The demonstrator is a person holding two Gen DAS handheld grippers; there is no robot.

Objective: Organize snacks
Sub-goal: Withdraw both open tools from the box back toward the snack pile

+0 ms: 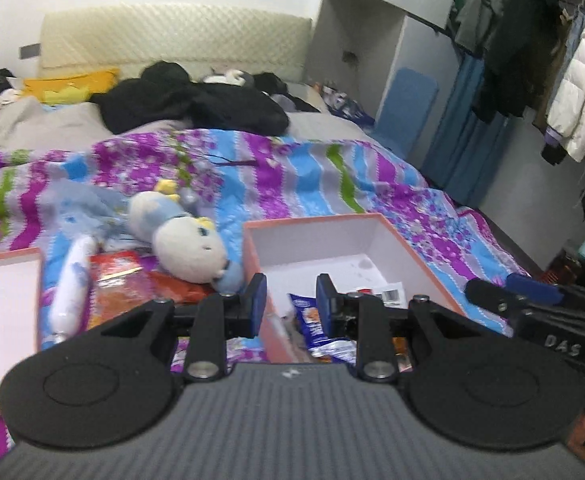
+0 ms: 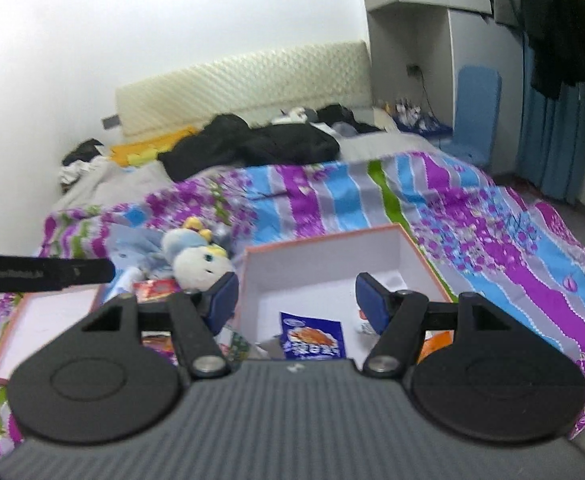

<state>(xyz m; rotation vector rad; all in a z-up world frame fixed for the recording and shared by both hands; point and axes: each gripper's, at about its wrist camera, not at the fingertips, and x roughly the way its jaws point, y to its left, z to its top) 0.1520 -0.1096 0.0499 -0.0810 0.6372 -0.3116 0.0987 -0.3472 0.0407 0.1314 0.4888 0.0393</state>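
Two hand-held grippers hang above a bed (image 2: 492, 240) where snacks are being sorted into an open box (image 2: 324, 258). The left gripper (image 1: 290, 300) has its jaws a little apart with nothing between them; the right gripper (image 2: 296, 300) has its jaws spread wider, also empty. A blue packet (image 2: 312, 336) already lies inside the box, near its front wall, with other wrappers beside it. Left of the box, red packets (image 1: 120, 276) and a white tube (image 1: 72, 280) remain loose on the quilt, just beside a plush toy (image 1: 188, 240) and the box lid (image 1: 4, 308).

The risk, judging from here: a reach for the red packets could snag the toy or pinch quilt fabric, since all lie crowded together. A low pass might also knock the box wall.

Both gripper bodies hide the box's front, so its full contents cannot be told. Packet labels are blurred.
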